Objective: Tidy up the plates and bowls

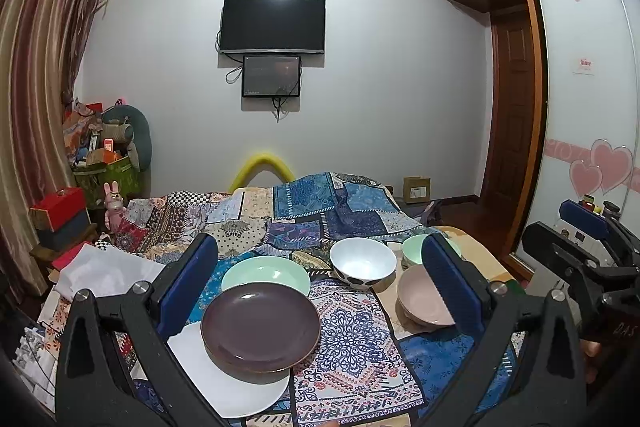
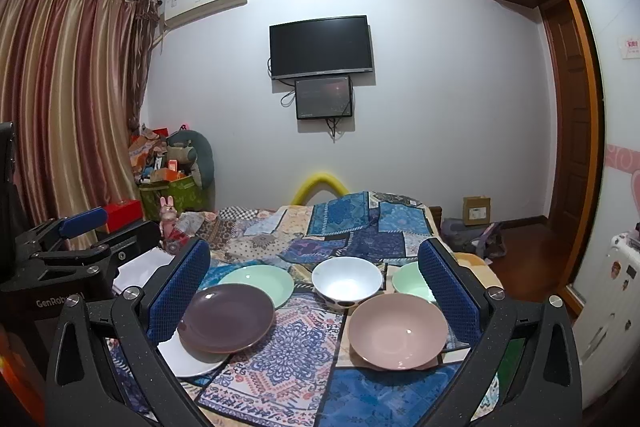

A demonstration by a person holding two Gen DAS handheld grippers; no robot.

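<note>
A dark purple plate point(image 1: 260, 327) rests on a white plate point(image 1: 228, 383) on the patchwork cloth, with a mint green plate point(image 1: 266, 273) behind it. To the right stand a white spotted bowl point(image 1: 362, 263), a green bowl point(image 1: 412, 249) and a pink bowl point(image 1: 416, 301). My left gripper point(image 1: 318, 241) hovers open above the plates and holds nothing. My right gripper point(image 2: 312, 243) is open too and empty, over the pink bowl point(image 2: 398, 327) and purple plate point(image 2: 226, 319). Both grippers are clear of the dishes.
The dishes lie on a bed covered with a patchwork cloth point(image 2: 352, 239). A white cloth point(image 1: 104, 271) lies at the left edge. Boxes and bags point(image 2: 172, 175) pile up by the curtain. A wardrobe point(image 1: 580, 87) and door stand at the right.
</note>
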